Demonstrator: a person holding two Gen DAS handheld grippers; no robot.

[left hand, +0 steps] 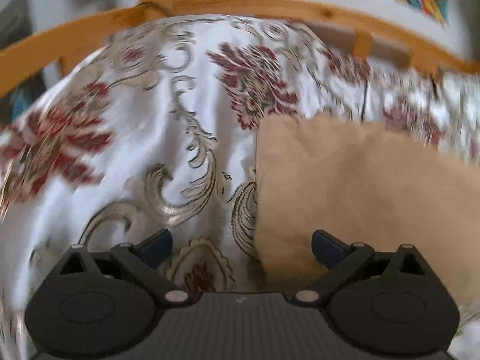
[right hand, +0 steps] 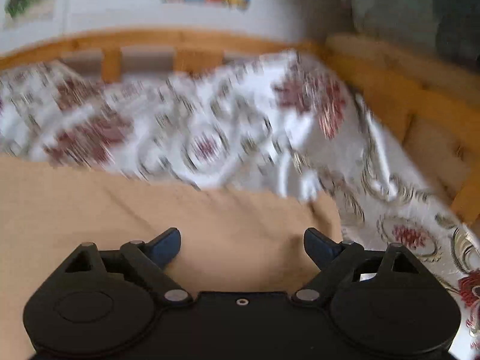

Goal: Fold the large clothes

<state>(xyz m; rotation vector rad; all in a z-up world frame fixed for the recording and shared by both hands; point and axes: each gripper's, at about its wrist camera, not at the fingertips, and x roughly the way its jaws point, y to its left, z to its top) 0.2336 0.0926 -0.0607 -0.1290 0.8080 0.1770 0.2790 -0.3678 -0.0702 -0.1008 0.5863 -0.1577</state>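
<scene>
On the bed [left hand: 126, 138], the left gripper [left hand: 241, 244] hangs released with the tan garment [left hand: 345, 186] starting just off its right finger. That garment runs sideways to the right gripper [right hand: 242, 243], also released, directly above it and probably nearer.

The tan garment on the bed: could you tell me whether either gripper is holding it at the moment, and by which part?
Nothing is held. The left gripper and right gripper are both open above the tan garment, with no fabric pinched.
</scene>
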